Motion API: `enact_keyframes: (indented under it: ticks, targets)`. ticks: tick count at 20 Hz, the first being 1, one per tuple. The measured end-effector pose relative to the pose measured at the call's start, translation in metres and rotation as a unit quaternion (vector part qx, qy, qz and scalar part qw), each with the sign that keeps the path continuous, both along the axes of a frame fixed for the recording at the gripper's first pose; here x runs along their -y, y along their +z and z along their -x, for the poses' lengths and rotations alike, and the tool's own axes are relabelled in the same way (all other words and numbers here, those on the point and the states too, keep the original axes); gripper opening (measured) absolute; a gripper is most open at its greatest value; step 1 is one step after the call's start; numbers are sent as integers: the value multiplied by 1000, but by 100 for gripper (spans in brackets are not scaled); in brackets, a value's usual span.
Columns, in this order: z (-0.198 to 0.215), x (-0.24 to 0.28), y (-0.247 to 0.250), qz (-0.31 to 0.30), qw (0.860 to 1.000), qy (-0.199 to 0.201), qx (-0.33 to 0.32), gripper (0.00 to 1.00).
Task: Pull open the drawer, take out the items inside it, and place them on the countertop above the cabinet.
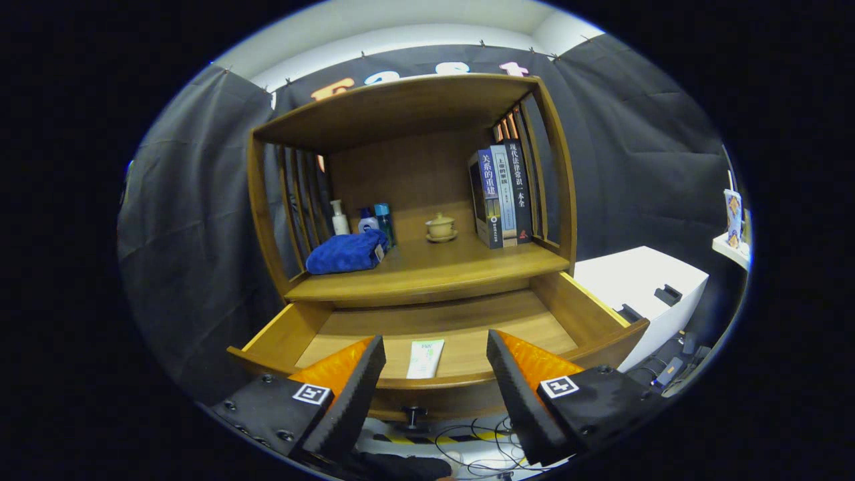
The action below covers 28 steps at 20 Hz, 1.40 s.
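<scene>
Fingers (436, 347) spread wide, empty, above tube (425, 358) in drawer (461, 331)

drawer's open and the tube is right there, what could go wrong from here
The white tube lies flat against the drawer's front wall, so the open gripper, with nothing between its fingers, may bump that wall or pinch poorly. The countertop already holds a blue towel, bottles, a lidded cup and books; a careless placement could knock one over.
</scene>
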<state>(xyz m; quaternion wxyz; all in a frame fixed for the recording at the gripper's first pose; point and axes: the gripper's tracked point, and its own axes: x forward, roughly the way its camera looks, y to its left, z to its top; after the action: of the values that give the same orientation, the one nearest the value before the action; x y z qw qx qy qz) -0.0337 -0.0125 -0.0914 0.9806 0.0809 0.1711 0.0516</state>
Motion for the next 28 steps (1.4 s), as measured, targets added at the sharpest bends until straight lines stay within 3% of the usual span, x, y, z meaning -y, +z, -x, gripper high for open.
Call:
enact_keyframes:
  ticks: [6,12,15,19,26,28]
  targets:
    - [-63,-23,-33,30,995,45,-84,99]
    - [-98,-22,-96,14,975,40,-220,99]
    - [-99,-23,-117,-5,961,34,-273,99]
    - [-90,-30,-147,16,941,40,-337,99]
    - [-95,-31,-161,40,926,40,-374,100]
    - [-95,-36,-163,34,922,38,-383,96]
